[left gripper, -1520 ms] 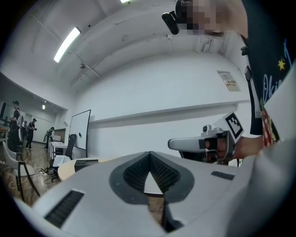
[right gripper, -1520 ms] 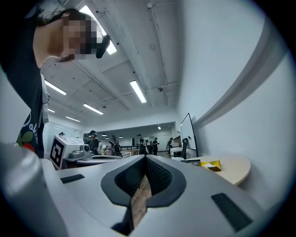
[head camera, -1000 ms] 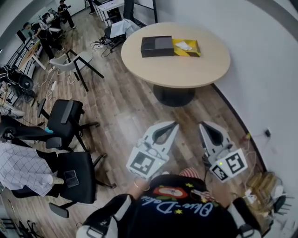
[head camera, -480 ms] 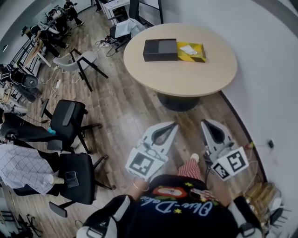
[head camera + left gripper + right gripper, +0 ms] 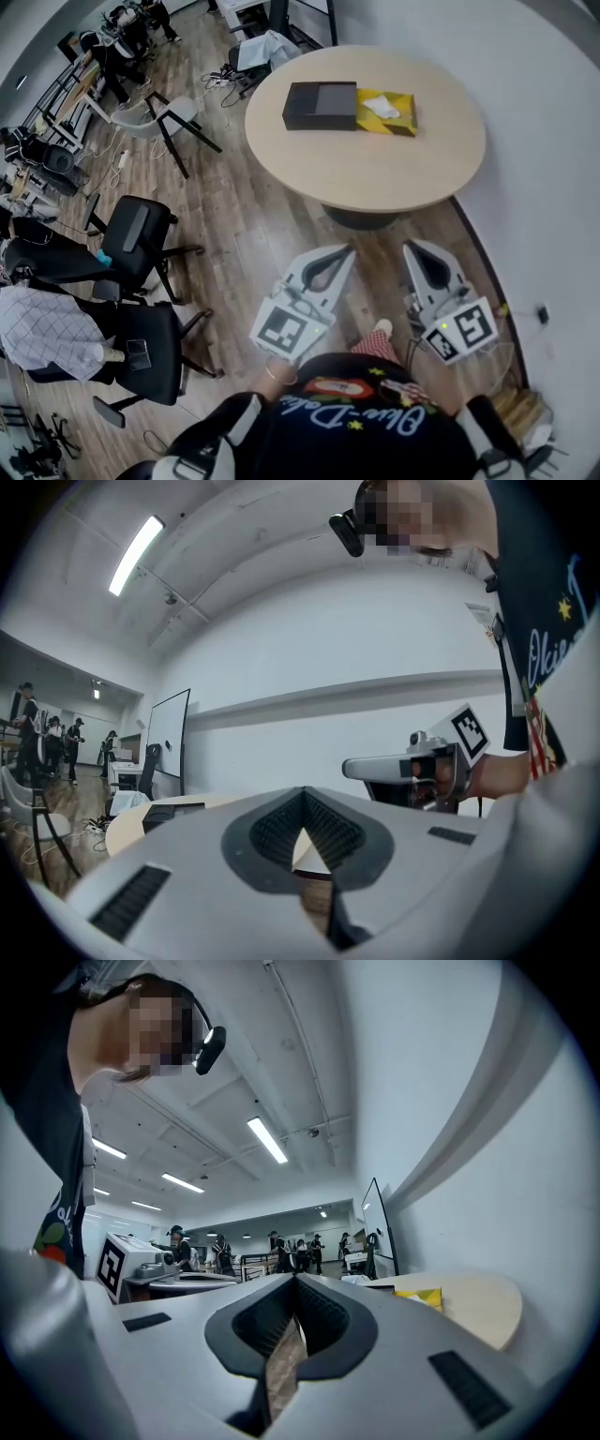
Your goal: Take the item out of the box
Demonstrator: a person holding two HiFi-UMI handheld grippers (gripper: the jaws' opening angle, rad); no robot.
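Note:
A black box (image 5: 319, 105) lies on the round wooden table (image 5: 375, 169) at the top of the head view, with a yellow packet (image 5: 386, 111) touching its right side. Both grippers hang level over the wood floor, well short of the table. My left gripper (image 5: 347, 251) is shut with nothing between its fingers; my right gripper (image 5: 412, 249) is also shut and empty. The left gripper view shows its shut jaws (image 5: 302, 790), the black box (image 5: 173, 810) far off and the right gripper (image 5: 403, 766) beside it. In the right gripper view the shut jaws (image 5: 295, 1279) point toward the yellow packet (image 5: 424, 1297).
Black office chairs (image 5: 136, 239) (image 5: 155, 352) stand at the left, and a white chair (image 5: 173, 117) stands near the table's left side. A white wall (image 5: 553, 141) runs along the right. People and desks are at the far back left (image 5: 122, 28). Cables lie on the floor there.
The table with the box has drawn nearer and looks larger in the head view. Both grippers have been carried forward together, still shut and side by side.

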